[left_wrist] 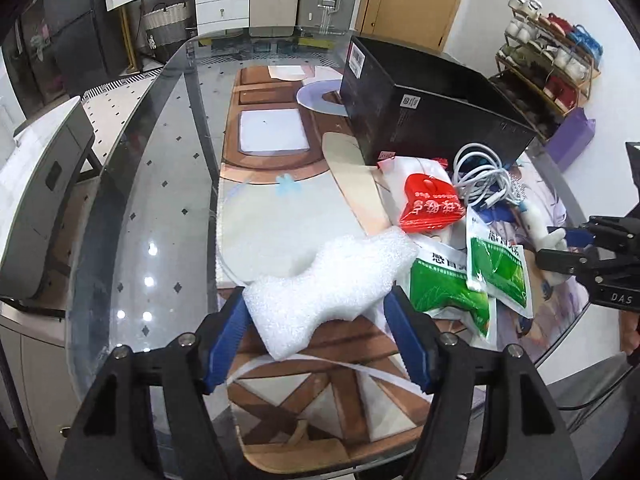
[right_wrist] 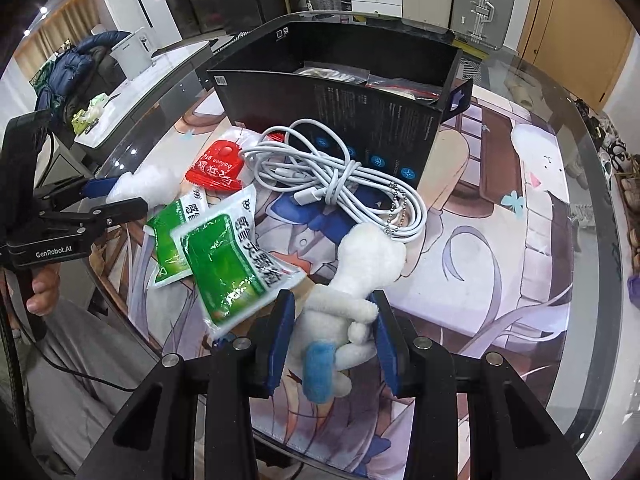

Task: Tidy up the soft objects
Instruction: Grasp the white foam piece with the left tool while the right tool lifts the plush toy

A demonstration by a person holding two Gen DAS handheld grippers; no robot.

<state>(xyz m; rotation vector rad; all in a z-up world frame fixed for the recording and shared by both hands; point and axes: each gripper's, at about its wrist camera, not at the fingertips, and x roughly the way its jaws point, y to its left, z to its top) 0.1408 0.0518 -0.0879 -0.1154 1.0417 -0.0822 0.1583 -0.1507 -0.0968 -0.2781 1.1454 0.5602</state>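
My left gripper (left_wrist: 318,308) is shut on a white foam piece (left_wrist: 328,280) and holds it just above the glass table; it also shows in the right wrist view (right_wrist: 120,196) with the foam (right_wrist: 148,184). My right gripper (right_wrist: 332,316) is shut on a white plush toy (right_wrist: 352,284) with a blue foot; it also shows in the left wrist view (left_wrist: 560,246). An open black box (right_wrist: 340,120) stands behind the pile. Two green medicine sachets (right_wrist: 228,256), a red packet (right_wrist: 218,170) and a coiled white cable (right_wrist: 332,184) lie in front of it.
The glass table (left_wrist: 160,184) carries a printed mat (right_wrist: 500,240). The black box holds a few bagged items (right_wrist: 332,74). A shoe rack (left_wrist: 548,68) stands at the right wall; drawers and a wicker basket (left_wrist: 166,20) stand beyond the far table end.
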